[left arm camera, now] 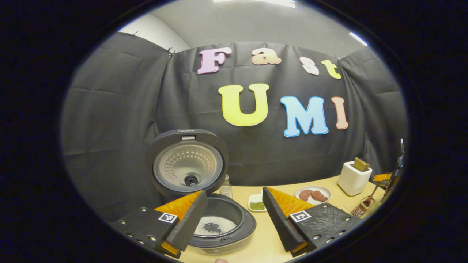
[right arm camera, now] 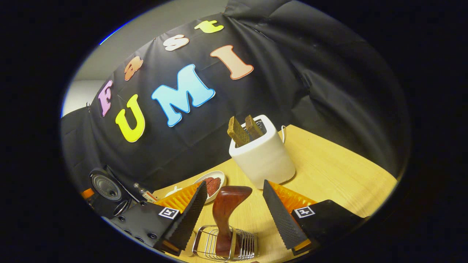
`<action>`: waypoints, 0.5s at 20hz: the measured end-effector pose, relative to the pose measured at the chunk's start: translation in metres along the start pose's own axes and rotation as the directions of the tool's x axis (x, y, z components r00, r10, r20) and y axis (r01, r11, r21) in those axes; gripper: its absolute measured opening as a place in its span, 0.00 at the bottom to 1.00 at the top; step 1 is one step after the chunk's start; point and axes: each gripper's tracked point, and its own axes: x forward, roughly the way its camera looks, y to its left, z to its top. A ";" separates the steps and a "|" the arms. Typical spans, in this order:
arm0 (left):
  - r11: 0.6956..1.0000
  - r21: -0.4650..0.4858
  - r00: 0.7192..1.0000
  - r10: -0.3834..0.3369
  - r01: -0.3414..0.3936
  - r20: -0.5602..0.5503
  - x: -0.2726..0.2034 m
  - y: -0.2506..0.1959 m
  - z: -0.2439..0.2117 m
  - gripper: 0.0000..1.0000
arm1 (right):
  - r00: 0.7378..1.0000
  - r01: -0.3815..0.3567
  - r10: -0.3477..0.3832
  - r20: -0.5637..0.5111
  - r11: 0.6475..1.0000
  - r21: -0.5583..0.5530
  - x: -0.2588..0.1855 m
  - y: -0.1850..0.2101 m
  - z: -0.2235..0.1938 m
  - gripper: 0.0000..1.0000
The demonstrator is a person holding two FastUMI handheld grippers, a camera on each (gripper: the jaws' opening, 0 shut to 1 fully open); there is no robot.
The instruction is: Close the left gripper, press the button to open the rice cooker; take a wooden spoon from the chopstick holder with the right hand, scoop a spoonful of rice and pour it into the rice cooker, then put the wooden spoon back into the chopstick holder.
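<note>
Left gripper [left arm camera: 230, 215] jaws spread wide, empty — hovering over open rice cooker [left arm camera: 223, 223], lid upright, rice in pot. Right gripper [right arm camera: 232, 215] jaws released, fingers either side of wooden spoon [right arm camera: 226, 215] — not touching; spoon stands in wire chopstick holder [right arm camera: 225, 244] near toaster [right arm camera: 261, 157].

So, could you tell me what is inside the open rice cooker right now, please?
The rice cooker holds white rice with a small dark patch on top. The left gripper finger covers the pot's left part, so that stays unseen.
</note>
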 end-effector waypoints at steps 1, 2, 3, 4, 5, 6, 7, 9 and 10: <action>1.000 0.006 1.000 -0.001 0.001 0.001 0.000 -0.001 -0.001 0.95 | 1.000 -0.005 0.005 -0.013 1.000 0.007 0.004 0.000 -0.004 0.98; 1.000 0.011 1.000 -0.004 0.004 0.003 0.000 -0.003 0.001 0.95 | 1.000 -0.016 0.016 -0.022 1.000 0.015 0.008 0.001 -0.006 0.98; 1.000 0.013 1.000 -0.007 0.007 0.004 0.001 -0.004 0.000 0.95 | 0.999 -0.020 0.021 -0.032 0.999 0.025 0.012 0.002 -0.010 0.88; 1.000 0.012 1.000 -0.009 0.009 0.004 0.001 -0.005 0.001 0.95 | 0.999 -0.028 0.030 -0.044 0.999 0.040 0.016 0.003 -0.011 0.94; 1.000 0.008 1.000 -0.011 0.011 0.001 0.000 -0.006 -0.001 0.95 | 0.998 -0.037 0.040 -0.052 0.998 0.053 0.018 0.003 -0.015 0.94; 1.000 0.002 1.000 -0.015 0.015 -0.005 -0.001 -0.007 -0.002 0.95 | 0.998 -0.039 0.042 -0.055 0.997 0.066 0.019 0.004 -0.015 0.88; 1.000 -0.003 1.000 -0.024 0.024 -0.011 -0.002 -0.010 -0.004 0.95 | 0.998 -0.036 0.040 -0.058 0.997 0.075 0.024 0.002 -0.016 0.70; 1.000 -0.001 0.999 -0.030 0.030 -0.017 -0.003 -0.011 -0.006 0.95 | 0.997 -0.043 0.051 -0.066 0.992 0.122 0.024 0.006 -0.015 0.36; 1.000 0.008 0.999 -0.023 0.023 -0.022 -0.003 -0.009 -0.009 0.95 | 0.996 -0.034 0.046 -0.077 0.989 0.144 0.025 0.005 -0.016 0.33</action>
